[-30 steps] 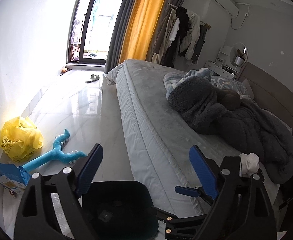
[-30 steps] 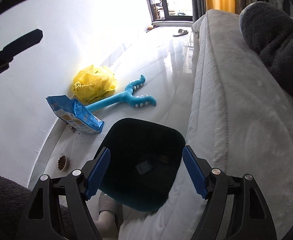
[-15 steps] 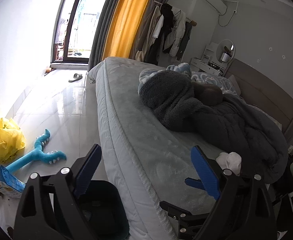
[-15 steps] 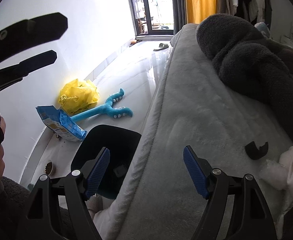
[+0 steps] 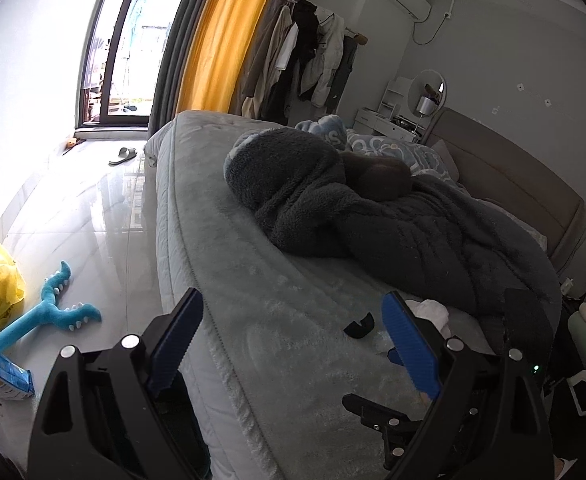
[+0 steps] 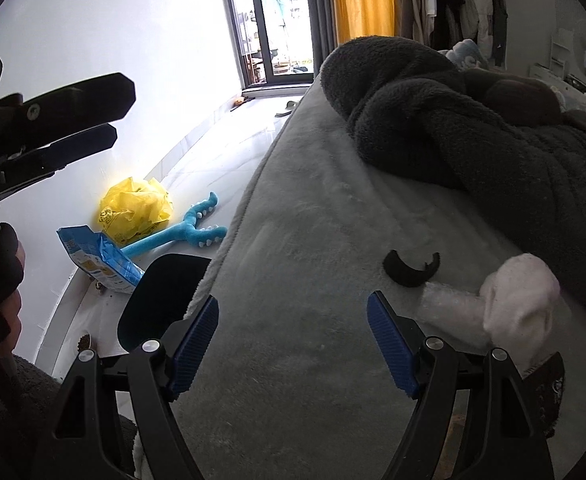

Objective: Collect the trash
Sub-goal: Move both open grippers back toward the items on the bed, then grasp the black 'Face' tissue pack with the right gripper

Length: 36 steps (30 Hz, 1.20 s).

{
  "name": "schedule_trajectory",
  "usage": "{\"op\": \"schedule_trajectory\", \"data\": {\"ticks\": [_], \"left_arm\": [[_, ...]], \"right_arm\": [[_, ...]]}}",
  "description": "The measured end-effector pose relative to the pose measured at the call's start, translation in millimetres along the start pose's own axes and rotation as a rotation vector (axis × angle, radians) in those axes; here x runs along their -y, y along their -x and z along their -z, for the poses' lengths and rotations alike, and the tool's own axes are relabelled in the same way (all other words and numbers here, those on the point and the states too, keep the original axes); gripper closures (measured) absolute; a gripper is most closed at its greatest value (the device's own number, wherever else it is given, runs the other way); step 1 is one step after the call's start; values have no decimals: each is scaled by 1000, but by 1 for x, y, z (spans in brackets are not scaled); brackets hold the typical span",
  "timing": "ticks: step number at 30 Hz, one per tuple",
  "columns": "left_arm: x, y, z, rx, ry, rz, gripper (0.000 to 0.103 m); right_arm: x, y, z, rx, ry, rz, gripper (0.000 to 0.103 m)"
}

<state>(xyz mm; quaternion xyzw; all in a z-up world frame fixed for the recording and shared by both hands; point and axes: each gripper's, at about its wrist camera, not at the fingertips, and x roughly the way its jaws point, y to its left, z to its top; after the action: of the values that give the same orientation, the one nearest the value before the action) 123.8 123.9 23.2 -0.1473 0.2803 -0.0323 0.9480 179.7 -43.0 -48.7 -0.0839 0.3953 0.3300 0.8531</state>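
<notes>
Right hand-held gripper (image 6: pixel 293 340), bottom centre of its view: black frame, ribbed blue pads (image 6: pixel 391 348) spread wide, nothing between, hovering over plush grey bed (image 6: pixel 313 264). Just right of the right pad: clear crinkled bubble wrap (image 6: pixel 451 312), touching a soft white sock (image 6: pixel 521 300) at the right edge. Above these, near centre right: small black curved clip (image 6: pixel 411 272), crescent-shaped, flat on the bed. Upper right: thick dark fleece blanket (image 6: pixel 453 120), bunched in folds. Lower left, beside the bed edge: black bin (image 6: pixel 161 292), rounded rim, on glossy floor. Left of centre: blue foil bag (image 6: pixel 97 260), crumpled yellow plastic bag (image 6: pixel 137 208), blue forked plush toy (image 6: pixel 181 234).

Left hand-held gripper (image 5: pixel 293 340), bottom of its view: same blue ribbed pads, likewise wide apart and empty, above the bed's near edge. Clip (image 5: pixel 359 326) just left of the right pad.
</notes>
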Motion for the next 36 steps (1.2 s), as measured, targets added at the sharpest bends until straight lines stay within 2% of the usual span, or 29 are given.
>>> {"op": "schedule_trajectory", "data": {"ticks": [9, 24, 36], "left_arm": [[34, -17, 7, -21, -17, 30, 11], [80, -48, 19, -50, -38, 92, 11], [110, -85, 24, -110, -59, 140, 11]], "right_arm": [[45, 27, 23, 19, -56, 54, 23], [102, 65, 47, 62, -119, 133, 12], [126, 51, 56, -36, -161, 158, 10]]}}
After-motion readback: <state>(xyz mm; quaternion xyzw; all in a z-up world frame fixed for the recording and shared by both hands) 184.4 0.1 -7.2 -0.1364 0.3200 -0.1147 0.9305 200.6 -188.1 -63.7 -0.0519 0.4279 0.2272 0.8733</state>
